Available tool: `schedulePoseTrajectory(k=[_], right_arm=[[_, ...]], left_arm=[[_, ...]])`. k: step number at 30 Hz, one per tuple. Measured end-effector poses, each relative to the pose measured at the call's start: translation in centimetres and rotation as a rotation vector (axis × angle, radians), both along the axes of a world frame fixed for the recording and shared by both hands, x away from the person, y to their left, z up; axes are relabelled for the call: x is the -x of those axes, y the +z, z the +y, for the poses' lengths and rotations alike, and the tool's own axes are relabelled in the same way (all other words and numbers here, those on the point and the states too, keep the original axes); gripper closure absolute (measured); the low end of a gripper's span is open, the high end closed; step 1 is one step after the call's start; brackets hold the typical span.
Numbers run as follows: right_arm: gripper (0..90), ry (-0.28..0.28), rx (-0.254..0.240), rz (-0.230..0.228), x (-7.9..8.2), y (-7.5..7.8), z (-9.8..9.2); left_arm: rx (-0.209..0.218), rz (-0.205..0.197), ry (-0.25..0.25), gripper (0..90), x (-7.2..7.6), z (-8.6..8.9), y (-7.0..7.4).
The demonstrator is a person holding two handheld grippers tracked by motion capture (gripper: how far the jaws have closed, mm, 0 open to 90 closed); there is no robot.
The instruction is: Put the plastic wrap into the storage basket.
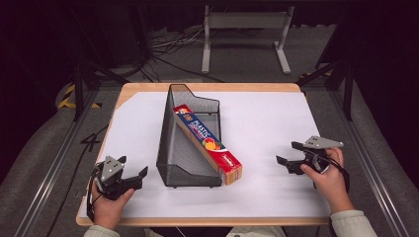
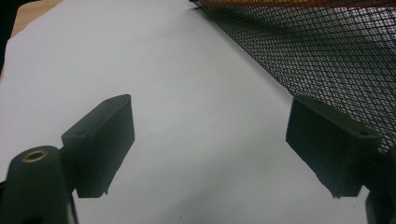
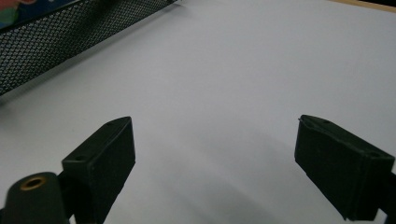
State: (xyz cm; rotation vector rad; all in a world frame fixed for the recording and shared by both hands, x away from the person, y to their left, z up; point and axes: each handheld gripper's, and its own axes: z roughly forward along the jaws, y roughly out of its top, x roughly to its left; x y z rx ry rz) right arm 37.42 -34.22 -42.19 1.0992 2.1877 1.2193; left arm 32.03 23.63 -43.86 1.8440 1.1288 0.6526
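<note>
With both grippers' jaws apart and empty, the right gripper (image 1: 286, 154) should approach the plastic wrap box's (image 1: 209, 142) protruding end squarely, while the left gripper (image 1: 136, 174) steadies the mesh basket (image 1: 170, 143).

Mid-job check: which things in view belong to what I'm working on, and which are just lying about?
In the job:
- plastic wrap box, lying slantwise in the holder, one end sticking out over its low front
- black mesh holder
- left gripper, open
- right gripper, open

Just about:
- white sheet covering the table
- metal stand on the floor behind
- floor cables
</note>
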Motion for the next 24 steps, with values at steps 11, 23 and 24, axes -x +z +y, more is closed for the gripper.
schedulePoseTrajectory(k=[11,23,24], right_arm=[[12.1,0.015,0.040,0.035,0.6,-1.4,0.0],[11.6,0.011,0.062,0.050,0.6,-2.0,0.1],[11.6,0.010,0.059,0.046,0.6,-2.0,0.1]], left_arm=[[-0.002,0.000,-0.014,15.9,0.0,-0.1,0.1],[-0.008,0.006,-0.020,15.2,0.0,-0.2,0.0],[-0.007,0.007,-0.019,15.2,0.0,-0.2,0.0]])
